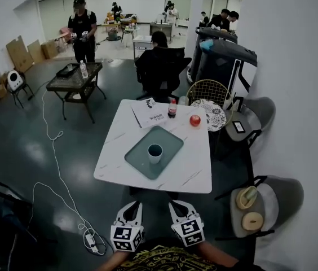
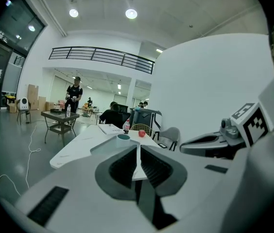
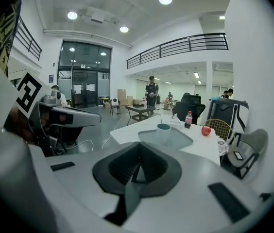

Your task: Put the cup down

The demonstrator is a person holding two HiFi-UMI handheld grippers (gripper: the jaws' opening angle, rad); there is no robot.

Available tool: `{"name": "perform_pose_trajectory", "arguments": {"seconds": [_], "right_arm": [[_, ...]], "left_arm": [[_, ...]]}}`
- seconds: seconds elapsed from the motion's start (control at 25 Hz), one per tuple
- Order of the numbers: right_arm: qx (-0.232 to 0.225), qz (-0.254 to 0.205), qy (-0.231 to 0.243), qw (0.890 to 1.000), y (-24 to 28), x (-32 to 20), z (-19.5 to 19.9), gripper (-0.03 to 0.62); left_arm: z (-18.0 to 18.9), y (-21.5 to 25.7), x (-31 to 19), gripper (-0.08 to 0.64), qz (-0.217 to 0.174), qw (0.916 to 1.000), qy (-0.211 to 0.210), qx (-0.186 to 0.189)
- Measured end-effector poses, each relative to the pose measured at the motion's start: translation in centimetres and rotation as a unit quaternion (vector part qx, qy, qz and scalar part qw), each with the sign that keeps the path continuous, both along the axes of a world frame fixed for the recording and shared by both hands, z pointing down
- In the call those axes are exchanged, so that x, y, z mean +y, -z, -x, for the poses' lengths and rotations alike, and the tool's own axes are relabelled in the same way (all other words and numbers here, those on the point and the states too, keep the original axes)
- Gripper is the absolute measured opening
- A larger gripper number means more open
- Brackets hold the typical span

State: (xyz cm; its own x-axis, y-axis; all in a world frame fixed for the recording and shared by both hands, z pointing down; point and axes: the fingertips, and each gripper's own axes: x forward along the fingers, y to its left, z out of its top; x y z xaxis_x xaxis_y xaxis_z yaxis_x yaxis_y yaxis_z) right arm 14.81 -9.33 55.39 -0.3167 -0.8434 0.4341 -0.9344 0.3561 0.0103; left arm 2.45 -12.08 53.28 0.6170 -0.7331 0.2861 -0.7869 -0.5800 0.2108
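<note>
While the cup [image 1: 155, 153] is standing upright in the middle of the grey-green tray [image 1: 169, 135] on the white counter [image 1: 195, 173], neither gripper is touching it. The left gripper [image 1: 131, 204] and the right gripper [image 1: 177, 204] are hanging side by side close to the person's body, off the near edge of the counter and well apart from the cup. The left gripper view is showing its fingers [image 2: 123, 168] pressed together with nothing between them. The right gripper view is showing the same: fingers [image 3: 122, 165] closed on each other and carrying nothing. Both views are looking across the counter at the cup, which is sitting alone on the tray. A red apple [image 1: 195, 120], a small bottle [image 1: 172, 108] and a sheet of paper [image 1: 149, 116] are lying beyond it toward the far edge.

Judging from this, the putting-down is looking finished: the cup is resting level on its base, free of any grip and showing no lean. Nothing of the task is appearing to remain, since both hands are standing well back from the counter. Whether the cup is holding any liquid is unclear, because its inside is reading only as dark.
</note>
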Motion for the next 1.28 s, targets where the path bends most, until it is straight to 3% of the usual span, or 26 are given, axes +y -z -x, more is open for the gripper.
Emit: {"name": "perform_pose_trajectory", "arguments": {"seconds": [0.48,0.76,1.04,1.28], "right_arm": [[-0.039,0.029,0.064,0.997,-3.7,4.4,-2.5,0.008],[-0.041,0.033,0.052,0.997,-2.9,6.6,-1.5,0.008],[-0.033,0.023,0.035,0.999,-2.1,7.5,1.3,0.006],[-0.018,0.014,0.012,1.0,-1.6,7.8,1.4,0.006]], "left_arm": [[-1.9,-2.5,5.9,0.034,0.038,0.9969,0.049,-0.048],[-2.4,-2.0,6.0,0.034,0.028,0.9987,0.029,-0.032],[1.5,-2.9,6.8,0.034,0.039,0.9984,0.027,-0.031],[1.5,-2.7,6.7,0.034,0.031,0.9994,0.008,-0.014]]}}
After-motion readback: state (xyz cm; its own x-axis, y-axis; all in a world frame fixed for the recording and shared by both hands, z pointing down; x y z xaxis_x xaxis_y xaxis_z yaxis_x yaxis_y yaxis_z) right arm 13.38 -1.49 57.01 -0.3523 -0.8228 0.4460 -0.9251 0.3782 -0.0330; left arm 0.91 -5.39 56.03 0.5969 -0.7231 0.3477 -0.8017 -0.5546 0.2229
